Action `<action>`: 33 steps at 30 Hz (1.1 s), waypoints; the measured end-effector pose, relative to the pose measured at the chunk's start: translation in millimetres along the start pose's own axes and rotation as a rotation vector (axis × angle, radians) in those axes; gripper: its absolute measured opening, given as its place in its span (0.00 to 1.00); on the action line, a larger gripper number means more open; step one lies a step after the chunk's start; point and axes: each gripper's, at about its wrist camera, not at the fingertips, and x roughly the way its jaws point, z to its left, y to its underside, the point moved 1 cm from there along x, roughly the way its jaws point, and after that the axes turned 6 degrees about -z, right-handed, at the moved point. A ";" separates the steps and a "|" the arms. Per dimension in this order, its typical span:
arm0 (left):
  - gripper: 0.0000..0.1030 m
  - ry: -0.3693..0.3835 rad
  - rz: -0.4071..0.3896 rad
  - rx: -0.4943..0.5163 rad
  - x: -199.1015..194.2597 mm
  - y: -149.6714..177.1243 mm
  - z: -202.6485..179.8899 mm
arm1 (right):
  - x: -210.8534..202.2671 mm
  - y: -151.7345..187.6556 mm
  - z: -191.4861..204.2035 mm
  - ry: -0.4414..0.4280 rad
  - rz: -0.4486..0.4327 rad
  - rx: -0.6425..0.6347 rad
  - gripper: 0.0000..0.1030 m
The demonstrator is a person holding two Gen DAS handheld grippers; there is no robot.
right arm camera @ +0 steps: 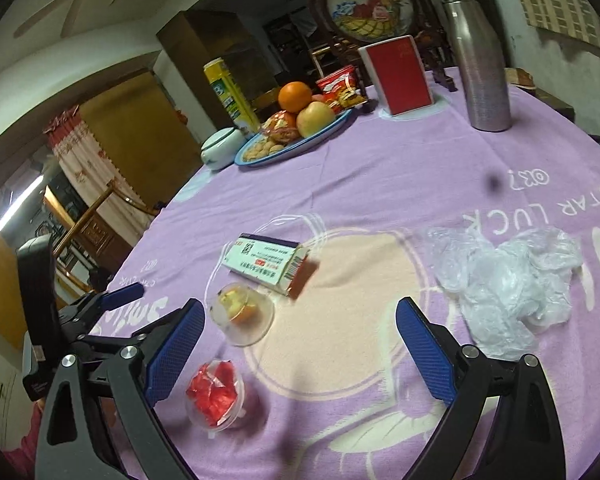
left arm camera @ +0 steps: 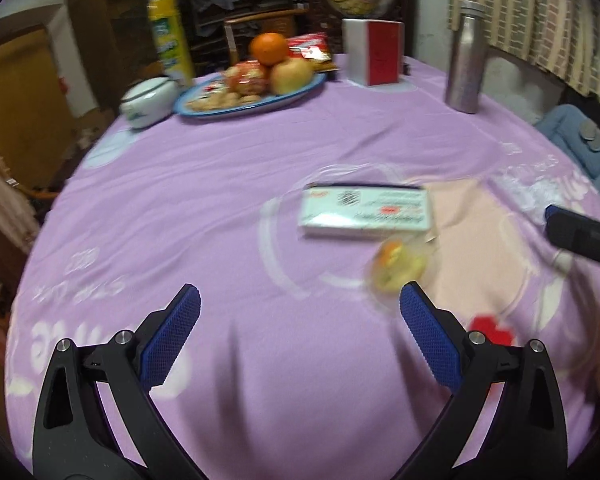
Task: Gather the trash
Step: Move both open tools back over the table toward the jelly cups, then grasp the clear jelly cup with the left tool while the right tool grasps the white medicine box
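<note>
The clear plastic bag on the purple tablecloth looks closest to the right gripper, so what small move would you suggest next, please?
Probably swing the open right gripper rightward and forward over the crumpled plastic bag; its jaws are spread with nothing between them, and the bag lies loose just beyond the right finger.

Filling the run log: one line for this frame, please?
phase: approach | left gripper: open, empty | right gripper: open, empty | trash on table: medicine box, two jelly cups, plastic bag | collected: none visible

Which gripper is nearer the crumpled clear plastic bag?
Right. The right gripper has the crumpled clear plastic bag just beyond its right finger; the left gripper is across the table, past the cups.
</note>
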 end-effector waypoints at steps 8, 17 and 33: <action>0.94 0.135 0.078 0.010 42.6 -17.4 -23.2 | 0.2 -0.5 -16.0 0.040 -0.004 0.058 0.92; 0.94 0.145 0.136 -0.058 62.7 -10.0 -5.1 | 6.1 3.0 -10.1 0.079 0.016 0.011 0.92; 0.52 0.027 0.072 -0.086 52.2 -4.1 27.9 | 13.5 7.7 -7.2 0.078 0.053 -0.010 0.92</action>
